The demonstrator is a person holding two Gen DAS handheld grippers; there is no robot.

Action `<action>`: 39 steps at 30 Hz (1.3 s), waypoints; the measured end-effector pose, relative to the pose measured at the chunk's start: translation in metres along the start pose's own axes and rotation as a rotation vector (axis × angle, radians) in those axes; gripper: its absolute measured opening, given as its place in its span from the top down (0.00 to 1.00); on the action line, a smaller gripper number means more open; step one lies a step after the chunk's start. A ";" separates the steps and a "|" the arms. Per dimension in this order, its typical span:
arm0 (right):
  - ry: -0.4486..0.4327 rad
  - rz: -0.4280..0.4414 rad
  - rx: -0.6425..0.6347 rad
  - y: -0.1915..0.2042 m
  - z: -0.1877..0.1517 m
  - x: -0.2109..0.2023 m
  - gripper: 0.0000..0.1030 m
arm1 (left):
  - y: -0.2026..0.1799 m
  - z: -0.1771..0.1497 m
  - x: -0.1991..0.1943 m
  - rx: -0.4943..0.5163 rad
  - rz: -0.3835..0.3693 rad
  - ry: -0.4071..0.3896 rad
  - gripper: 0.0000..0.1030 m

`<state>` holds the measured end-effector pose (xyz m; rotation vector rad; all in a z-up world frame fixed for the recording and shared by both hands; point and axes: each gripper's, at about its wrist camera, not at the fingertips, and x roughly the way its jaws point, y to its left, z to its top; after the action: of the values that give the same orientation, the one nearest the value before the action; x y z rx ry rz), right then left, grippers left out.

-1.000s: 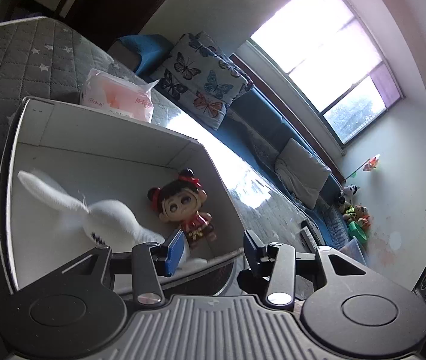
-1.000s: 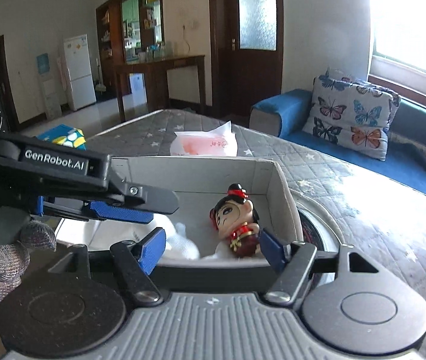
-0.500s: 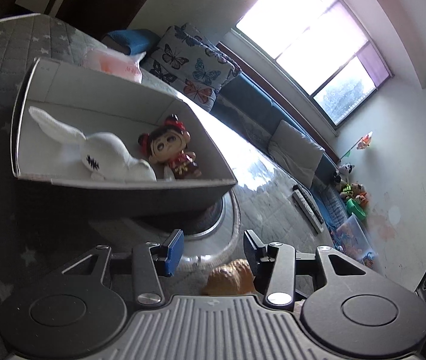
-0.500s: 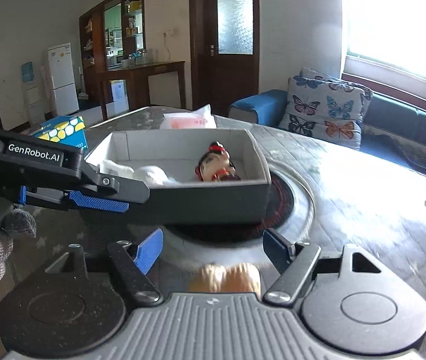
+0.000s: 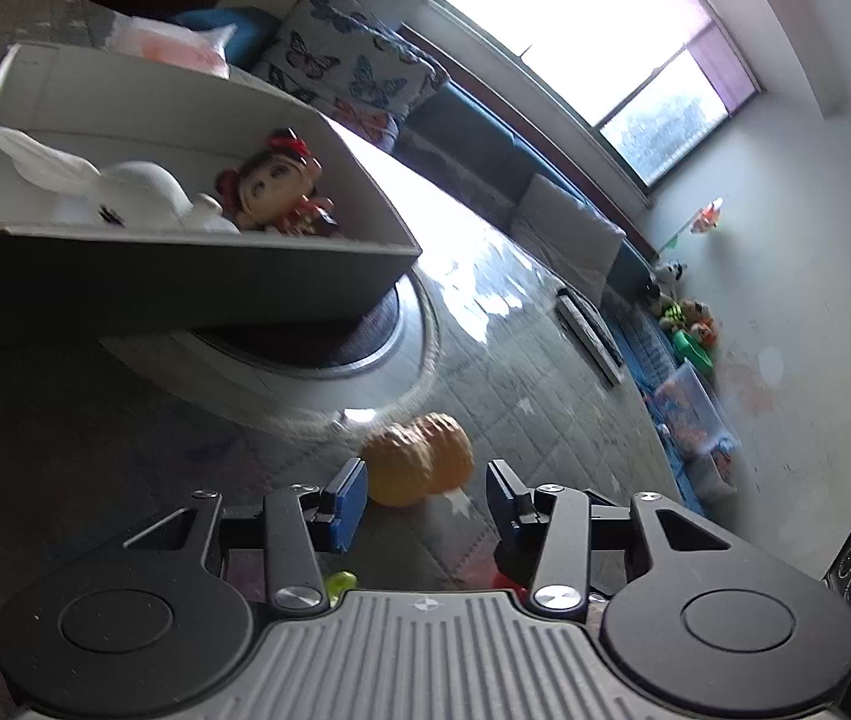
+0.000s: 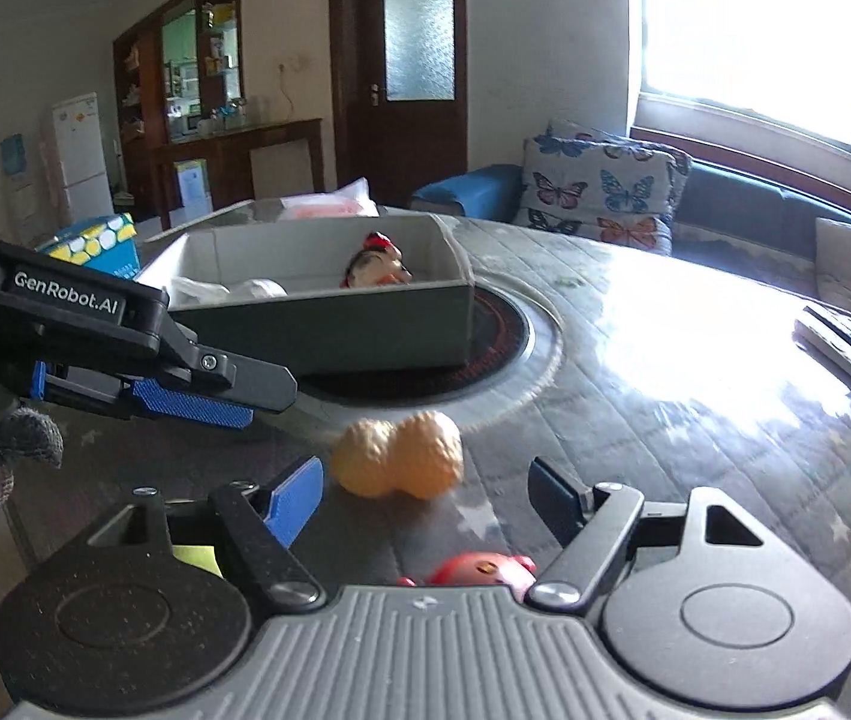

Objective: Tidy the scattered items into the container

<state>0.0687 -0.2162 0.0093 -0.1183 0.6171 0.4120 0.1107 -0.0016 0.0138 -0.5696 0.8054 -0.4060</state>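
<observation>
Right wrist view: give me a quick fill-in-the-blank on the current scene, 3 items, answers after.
1. The orange peanut-shaped toy lies on the quilted table cover, ____ the gray box.
2. The red-bowed doll lies in the box beside a white plush ____.
3. Both the left claw and the right claw are ____, gripping nothing.

Answers: outside; rabbit; open
</observation>
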 end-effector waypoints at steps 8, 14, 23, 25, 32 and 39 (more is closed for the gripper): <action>0.030 -0.018 0.026 -0.012 -0.018 -0.008 0.25 | -0.015 -0.011 0.010 0.029 -0.031 0.054 0.55; 0.060 -0.026 0.046 -0.019 -0.031 -0.010 0.25 | -0.025 -0.017 0.023 0.028 -0.075 0.111 0.55; 0.083 -0.016 0.094 -0.031 -0.042 -0.005 0.25 | -0.033 -0.017 0.042 0.003 -0.114 0.171 0.55; 0.088 -0.010 0.096 -0.031 -0.043 -0.003 0.26 | -0.033 -0.017 0.044 -0.002 -0.124 0.182 0.55; 0.097 0.006 0.108 -0.031 -0.045 0.003 0.33 | -0.039 -0.021 0.053 0.000 -0.139 0.214 0.55; 0.103 0.014 0.122 -0.032 -0.047 0.006 0.38 | -0.039 -0.023 0.061 0.006 -0.135 0.228 0.55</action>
<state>0.0613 -0.2545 -0.0330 -0.0191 0.7431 0.3825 0.1271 -0.0723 -0.0087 -0.5804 0.9866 -0.6047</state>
